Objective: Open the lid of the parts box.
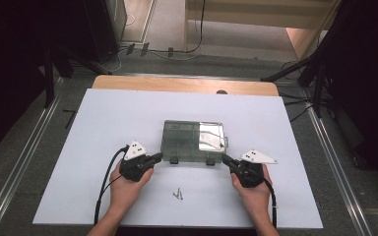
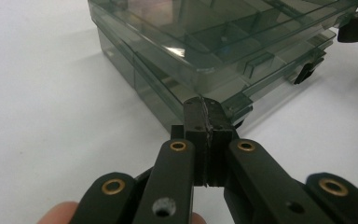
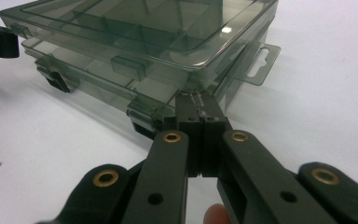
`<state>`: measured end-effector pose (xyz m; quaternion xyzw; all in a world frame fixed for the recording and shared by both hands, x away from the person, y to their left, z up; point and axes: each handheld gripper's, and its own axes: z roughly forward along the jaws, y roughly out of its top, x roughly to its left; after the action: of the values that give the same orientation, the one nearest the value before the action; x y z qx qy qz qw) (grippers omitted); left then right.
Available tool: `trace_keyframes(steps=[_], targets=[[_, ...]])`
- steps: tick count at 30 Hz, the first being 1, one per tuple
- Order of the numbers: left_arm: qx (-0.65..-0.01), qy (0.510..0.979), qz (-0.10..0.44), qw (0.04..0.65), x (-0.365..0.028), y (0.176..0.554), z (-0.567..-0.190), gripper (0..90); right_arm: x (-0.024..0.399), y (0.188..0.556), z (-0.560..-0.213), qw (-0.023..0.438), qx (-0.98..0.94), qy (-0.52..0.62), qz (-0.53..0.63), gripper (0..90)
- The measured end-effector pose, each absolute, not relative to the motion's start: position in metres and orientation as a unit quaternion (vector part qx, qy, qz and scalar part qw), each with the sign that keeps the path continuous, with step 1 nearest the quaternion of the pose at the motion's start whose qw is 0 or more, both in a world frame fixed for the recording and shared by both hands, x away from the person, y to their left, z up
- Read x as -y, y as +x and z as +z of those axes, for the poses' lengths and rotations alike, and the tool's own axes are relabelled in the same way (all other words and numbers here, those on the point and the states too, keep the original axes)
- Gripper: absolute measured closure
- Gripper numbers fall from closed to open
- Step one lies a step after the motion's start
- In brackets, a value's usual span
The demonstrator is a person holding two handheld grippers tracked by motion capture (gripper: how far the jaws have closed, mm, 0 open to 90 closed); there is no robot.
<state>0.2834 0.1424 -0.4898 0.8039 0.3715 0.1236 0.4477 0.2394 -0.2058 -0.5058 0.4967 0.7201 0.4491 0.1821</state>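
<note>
A white board (image 1: 128, 128) was laid over a wooden table (image 1: 187, 84), whose bare edge was left showing at twelve o'clock. The table was surrounded by grey carpeted floor (image 1: 19, 152). Metal rails (image 1: 27, 157) were set into the floor at nine o'clock and at three o'clock (image 1: 334, 167). Black stand legs (image 1: 295, 69) were seen at two o'clock, and dark curtains (image 1: 10, 59) at ten o'clock and at three o'clock. Cables (image 1: 177, 51) were strewn across the floor at twelve o'clock, before a pale wooden bench (image 1: 256, 19). The scene was lit evenly from above.
</note>
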Motion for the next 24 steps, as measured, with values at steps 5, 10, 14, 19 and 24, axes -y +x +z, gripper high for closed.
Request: trace_keyframes(steps=[5,10,14,19,24], targets=[[-0.368,0.801,0.137,0.451,-0.140,0.286,-0.482,90.0,0.205,0.240,-0.499,0.194,-0.718,0.490,0.456,90.0],[-0.364,0.799,0.154,0.453,-0.140,0.290,-0.476,88.6,0.206,0.243,-0.495,0.194,-0.713,0.489,0.464,86.1],[-0.367,0.794,0.169,0.453,-0.138,0.293,-0.474,69.5,0.205,0.247,-0.491,0.209,-0.705,0.494,0.464,69.3],[-0.364,0.791,0.189,0.453,-0.135,0.296,-0.470,65.4,0.204,0.250,-0.488,0.224,-0.704,0.488,0.464,52.6],[-0.360,0.792,0.197,0.453,-0.131,0.299,-0.466,65.3,0.205,0.254,-0.483,0.231,-0.699,0.480,0.477,50.5]])
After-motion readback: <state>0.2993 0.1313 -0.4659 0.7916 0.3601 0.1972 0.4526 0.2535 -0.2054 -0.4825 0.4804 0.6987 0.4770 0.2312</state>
